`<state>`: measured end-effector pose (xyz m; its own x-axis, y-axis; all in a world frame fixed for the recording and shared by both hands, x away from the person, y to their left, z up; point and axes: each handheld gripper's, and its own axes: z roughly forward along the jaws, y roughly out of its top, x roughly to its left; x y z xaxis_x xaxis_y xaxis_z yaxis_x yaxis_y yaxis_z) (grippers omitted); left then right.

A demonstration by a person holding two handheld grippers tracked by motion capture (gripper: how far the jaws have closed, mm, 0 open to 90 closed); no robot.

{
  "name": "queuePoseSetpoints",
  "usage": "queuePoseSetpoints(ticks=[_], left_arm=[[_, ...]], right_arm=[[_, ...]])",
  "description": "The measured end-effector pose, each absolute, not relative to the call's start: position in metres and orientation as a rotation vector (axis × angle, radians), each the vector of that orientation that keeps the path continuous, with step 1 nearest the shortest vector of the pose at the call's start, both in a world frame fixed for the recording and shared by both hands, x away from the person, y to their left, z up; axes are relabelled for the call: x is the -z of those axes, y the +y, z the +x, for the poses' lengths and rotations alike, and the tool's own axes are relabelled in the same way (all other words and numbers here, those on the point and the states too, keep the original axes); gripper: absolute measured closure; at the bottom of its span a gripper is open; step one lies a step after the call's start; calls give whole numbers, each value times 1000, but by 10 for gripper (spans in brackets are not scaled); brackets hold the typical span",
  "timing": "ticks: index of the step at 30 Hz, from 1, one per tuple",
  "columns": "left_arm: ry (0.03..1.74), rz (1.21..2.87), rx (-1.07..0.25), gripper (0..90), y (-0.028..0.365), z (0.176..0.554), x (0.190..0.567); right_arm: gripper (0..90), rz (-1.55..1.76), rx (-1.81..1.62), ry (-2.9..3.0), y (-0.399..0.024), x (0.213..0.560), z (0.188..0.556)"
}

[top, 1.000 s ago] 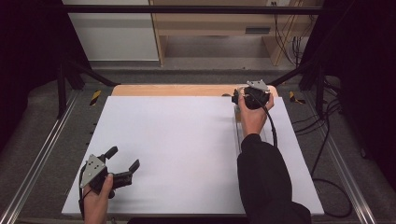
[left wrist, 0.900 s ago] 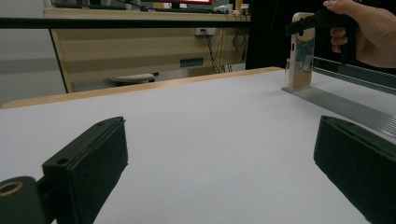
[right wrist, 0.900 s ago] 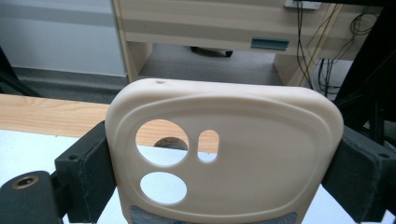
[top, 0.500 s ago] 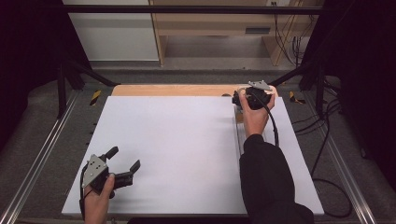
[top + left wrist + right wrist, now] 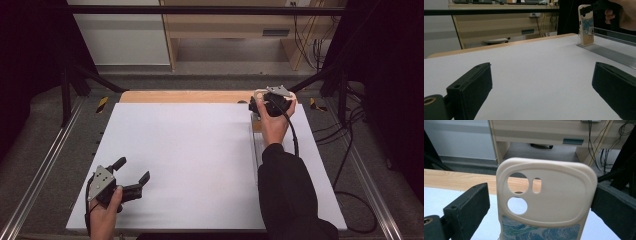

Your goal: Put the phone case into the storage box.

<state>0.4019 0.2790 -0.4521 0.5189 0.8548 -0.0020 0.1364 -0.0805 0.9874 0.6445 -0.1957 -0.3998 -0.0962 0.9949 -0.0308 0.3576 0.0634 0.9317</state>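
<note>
Near the table's [image 5: 200, 150] front left corner, the left hand [image 5: 105, 212] holds the left gripper [image 5: 132, 175] low over the white surface, jaws spread wide and empty. At the far right edge, the right arm reaches forward, sleeve [image 5: 287, 195] along the table, and the right gripper [image 5: 260, 102] holds a cream phone case [image 5: 544, 200] upright between its jaws; whether both pads press it I cannot tell.
</note>
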Motion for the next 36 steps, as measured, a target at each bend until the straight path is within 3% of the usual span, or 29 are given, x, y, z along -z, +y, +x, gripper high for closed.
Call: queuePoseSetpoints(ticks=[36], left_arm=[[888, 1568, -779, 21, 281, 403, 452]], right_arm=[[66, 1354, -1058, 1529, -212, 387, 610]])
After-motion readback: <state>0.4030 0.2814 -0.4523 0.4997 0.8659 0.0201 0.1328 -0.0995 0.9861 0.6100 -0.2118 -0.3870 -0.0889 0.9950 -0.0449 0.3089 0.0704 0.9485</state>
